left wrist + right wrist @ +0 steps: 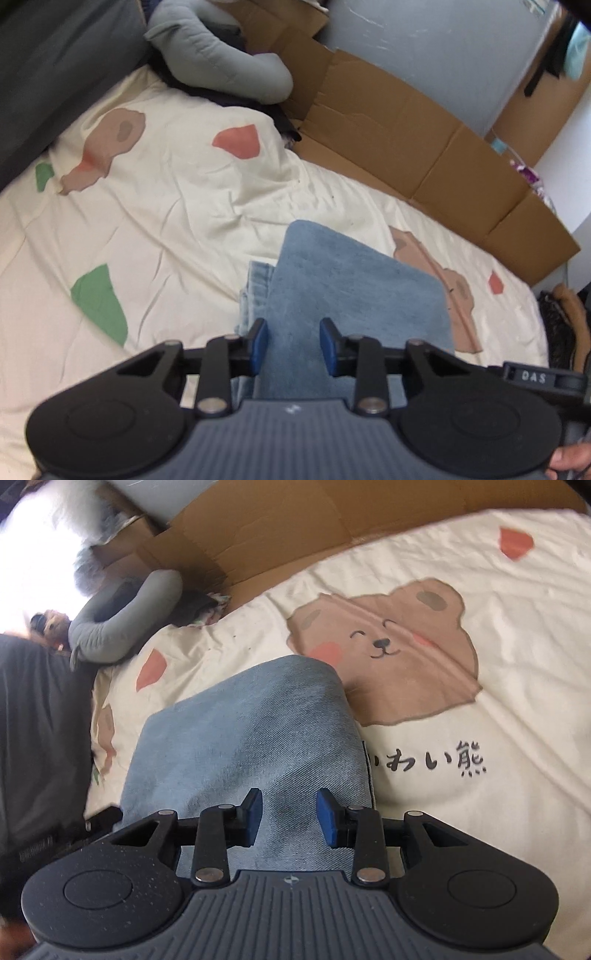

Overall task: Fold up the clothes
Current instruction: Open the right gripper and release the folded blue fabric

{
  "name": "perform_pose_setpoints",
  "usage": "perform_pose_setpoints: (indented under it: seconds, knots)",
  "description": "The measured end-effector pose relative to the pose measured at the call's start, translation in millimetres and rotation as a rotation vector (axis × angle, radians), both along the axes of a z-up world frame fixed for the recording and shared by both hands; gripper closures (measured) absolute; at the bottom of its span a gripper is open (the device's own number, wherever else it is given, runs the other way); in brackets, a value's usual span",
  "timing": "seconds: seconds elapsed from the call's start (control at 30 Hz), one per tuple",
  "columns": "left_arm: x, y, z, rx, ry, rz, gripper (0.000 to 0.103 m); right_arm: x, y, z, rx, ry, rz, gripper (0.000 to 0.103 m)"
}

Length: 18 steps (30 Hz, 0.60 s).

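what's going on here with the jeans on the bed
A person holds a gripper in each hand over a folded pair of blue jeans lying on a cream bear-print bedspread. The left gripper and right gripper both hang above the denim with jaws apart, gripping nothing. Flattened cardboard lies along the bed's far side.

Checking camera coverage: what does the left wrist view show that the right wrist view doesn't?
Left wrist only: green patches on the bedspread, a second denim layer edge beside the folded jeans, the left gripper, jaws apart over the denim, and a hand at the bottom corner.

Right wrist only: the full bear face print with black lettering, a brown plush toy, and the right gripper, jaws apart.

Both: folded jeans, cream bedspread, grey pillow, cardboard.
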State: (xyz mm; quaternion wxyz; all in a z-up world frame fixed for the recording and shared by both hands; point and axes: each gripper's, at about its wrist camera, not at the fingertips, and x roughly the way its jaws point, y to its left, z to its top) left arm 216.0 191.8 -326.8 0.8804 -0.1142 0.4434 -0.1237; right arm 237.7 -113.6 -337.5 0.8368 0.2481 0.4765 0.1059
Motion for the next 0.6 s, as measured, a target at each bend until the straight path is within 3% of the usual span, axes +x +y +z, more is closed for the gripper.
perform_pose_setpoints:
  seconds: [0.27,0.6]
  knots:
    - [16,-4,-7,0.006,-0.003,-0.03,0.066,2,-14,4,-0.015,-0.081,-0.038,0.066]
    - [49,-6,-24,-0.061,0.014,-0.049,0.065,10,-26,-4,-0.033,-0.069,-0.073,0.066]
